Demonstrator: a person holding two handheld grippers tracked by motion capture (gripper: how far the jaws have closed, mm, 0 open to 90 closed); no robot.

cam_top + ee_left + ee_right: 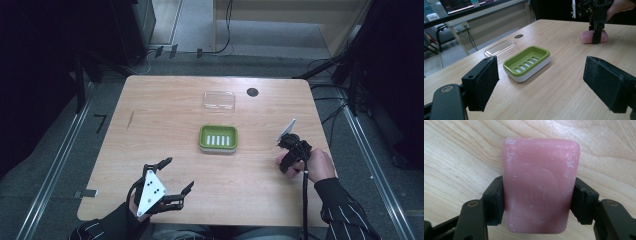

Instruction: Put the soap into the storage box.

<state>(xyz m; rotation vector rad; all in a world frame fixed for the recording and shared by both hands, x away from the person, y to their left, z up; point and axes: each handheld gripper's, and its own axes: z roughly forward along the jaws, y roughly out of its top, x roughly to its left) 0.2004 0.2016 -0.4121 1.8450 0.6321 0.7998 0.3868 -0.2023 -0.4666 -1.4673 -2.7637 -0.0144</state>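
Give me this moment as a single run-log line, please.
right gripper: shut on pink soap bar, on table | left gripper: open, idle | green soap dish: empty | clear lid: behind dish

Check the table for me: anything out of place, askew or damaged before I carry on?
Nothing stands out. The green soap dish sits flat and empty mid-table, its clear lid off and lying behind it. The pink soap bar lies on the table, scuffed white on top but whole, squarely between the jaws of the right gripper. The left gripper is open.
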